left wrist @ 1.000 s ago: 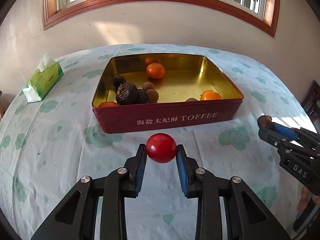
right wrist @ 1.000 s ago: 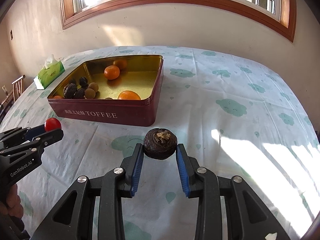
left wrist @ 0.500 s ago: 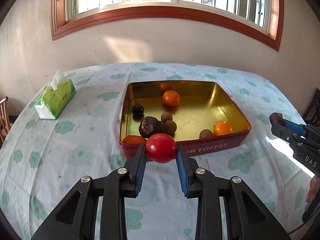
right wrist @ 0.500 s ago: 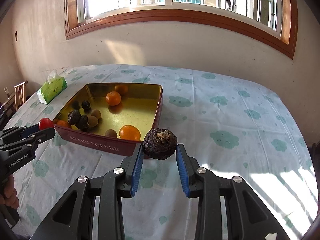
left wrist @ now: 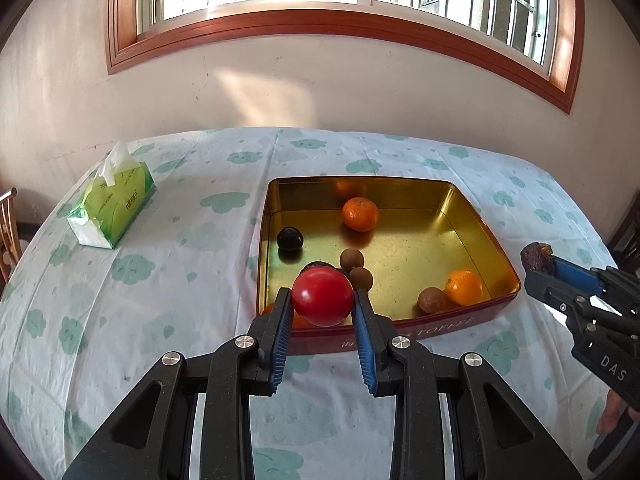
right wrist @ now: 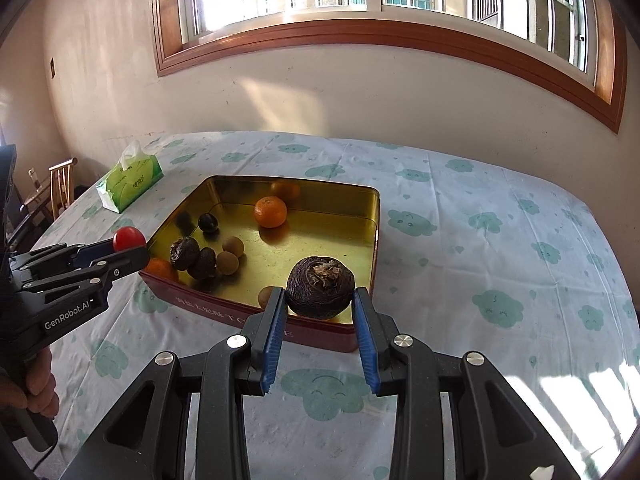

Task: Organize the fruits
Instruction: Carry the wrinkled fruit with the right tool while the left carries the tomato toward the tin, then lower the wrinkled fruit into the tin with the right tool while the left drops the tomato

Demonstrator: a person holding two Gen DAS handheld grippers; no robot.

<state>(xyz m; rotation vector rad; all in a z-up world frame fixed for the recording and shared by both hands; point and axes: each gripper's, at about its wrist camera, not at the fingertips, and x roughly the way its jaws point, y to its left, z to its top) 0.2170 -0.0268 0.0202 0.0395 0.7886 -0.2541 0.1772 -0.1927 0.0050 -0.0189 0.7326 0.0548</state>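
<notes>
Left wrist: left gripper (left wrist: 322, 307) clamps red tomato (left wrist: 322, 297); right gripper (right wrist: 320, 306) clamps wrinkled dark fruit (right wrist: 320, 287); tin (left wrist: 444, 323) reads "TOFFEE".

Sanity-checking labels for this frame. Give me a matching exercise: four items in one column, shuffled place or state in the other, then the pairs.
Items
1. red tomato
2. dark wrinkled fruit
3. tissue pack
4. black plum

Place or state
A. lying in the toffee tin
B. clamped in the right gripper
C. on the tablecloth, outside the tin
D. clamped in the left gripper

Pairs: 1-D, 2-B, 3-C, 4-A
</notes>
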